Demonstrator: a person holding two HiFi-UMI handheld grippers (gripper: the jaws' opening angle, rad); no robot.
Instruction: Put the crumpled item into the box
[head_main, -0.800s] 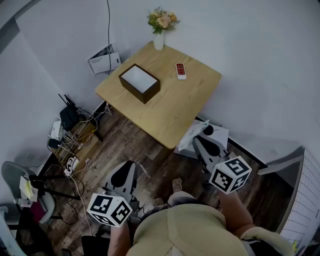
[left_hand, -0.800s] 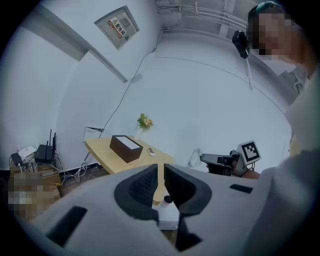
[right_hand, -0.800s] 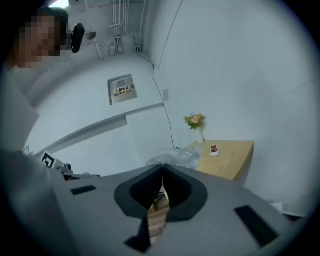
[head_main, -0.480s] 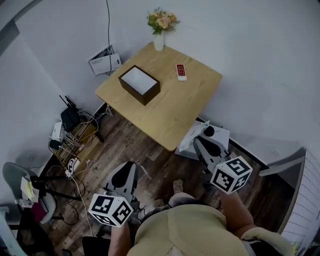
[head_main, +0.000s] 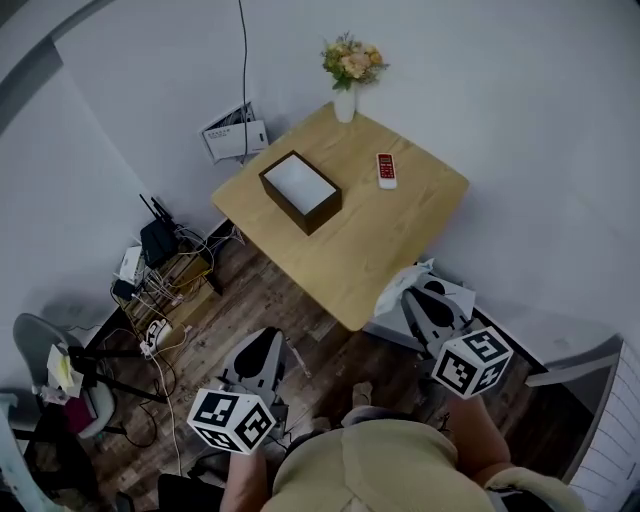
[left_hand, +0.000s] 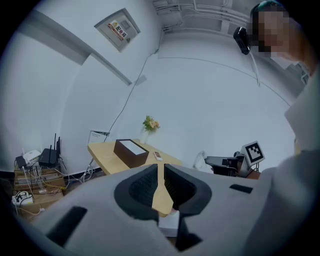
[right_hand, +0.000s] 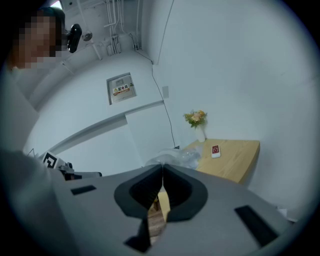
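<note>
A crumpled clear plastic item (head_main: 399, 290) (right_hand: 176, 158) sticks out of the tips of my right gripper (head_main: 417, 294) (right_hand: 162, 170), which is shut on it, off the table's near corner. The dark brown box (head_main: 300, 190) (left_hand: 131, 151), open and white inside, stands on the left part of the wooden table (head_main: 350, 250) (right_hand: 235, 160). My left gripper (head_main: 267, 340) (left_hand: 160, 168) hangs over the floor in front of the table, jaws shut with nothing between them.
A red and white remote (head_main: 386, 170) (right_hand: 215, 150) lies on the table right of the box, and a vase of flowers (head_main: 350, 72) stands at the far corner. Routers and tangled cables (head_main: 155, 275) fill the floor at the left. A chair (head_main: 35, 365) stands further left.
The head view has shifted, so the table and box sit a little lower and further right. Both grippers keep their pose, the right one still holding the plastic.
</note>
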